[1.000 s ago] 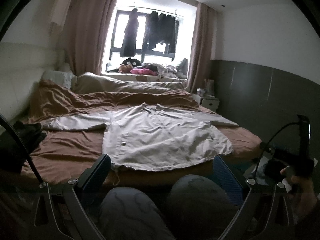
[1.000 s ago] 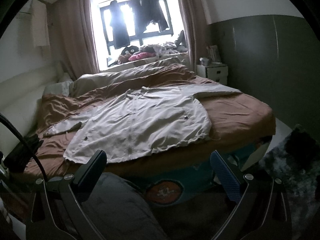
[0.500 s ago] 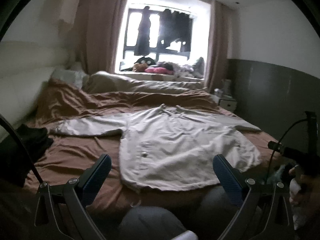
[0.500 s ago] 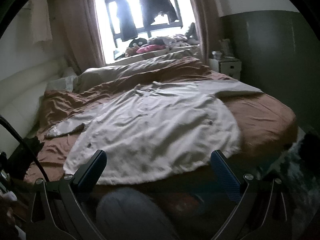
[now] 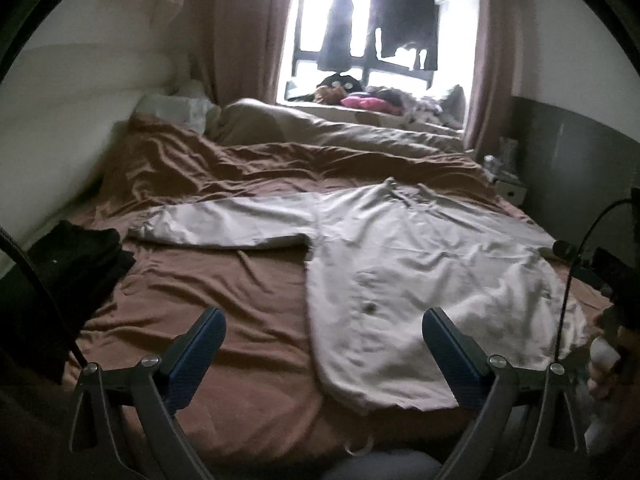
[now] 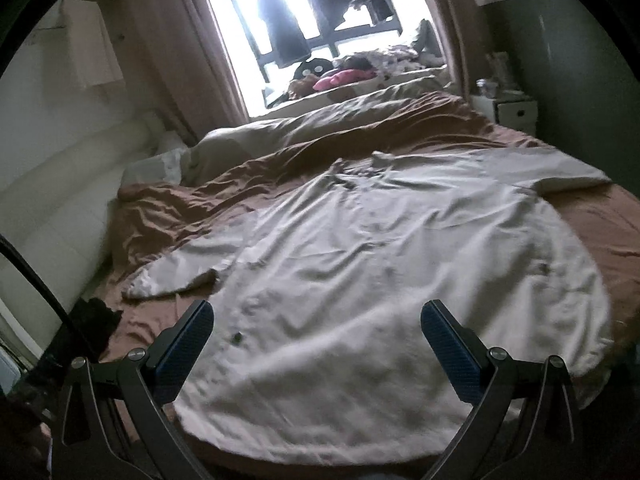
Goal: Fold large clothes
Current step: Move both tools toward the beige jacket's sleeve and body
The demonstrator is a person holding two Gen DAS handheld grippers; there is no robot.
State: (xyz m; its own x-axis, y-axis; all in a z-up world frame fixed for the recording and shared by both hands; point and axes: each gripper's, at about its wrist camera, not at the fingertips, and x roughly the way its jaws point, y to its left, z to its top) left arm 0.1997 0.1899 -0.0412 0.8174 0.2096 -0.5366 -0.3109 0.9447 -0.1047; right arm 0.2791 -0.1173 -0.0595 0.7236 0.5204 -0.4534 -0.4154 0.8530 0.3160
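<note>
No writing or brand can be read anywhere in either view.

At the bottom of the left wrist view, the left gripper has its jaws wide apart, holding nothing, above the near edge of the bed. One blue pad hangs over bare brown sheet, the other over the hem of the jacket. At the bottom of the right wrist view, the right gripper is likewise spread and empty — both its pads sit over the jacket.

There is one jacket, pale grey, lying flat and unfolded, front up, across the lower centre and right of the frame, hem nearest. Two sleeves stretch out, one to each side. Two dark snaps show on its front, one low on each side.

At the left edge lies one dark clothes pile. Further back is a rumpled duvet, then one nightstand at the right. In the upper centre, one window — dark garments hang there, their number unclear.
</note>
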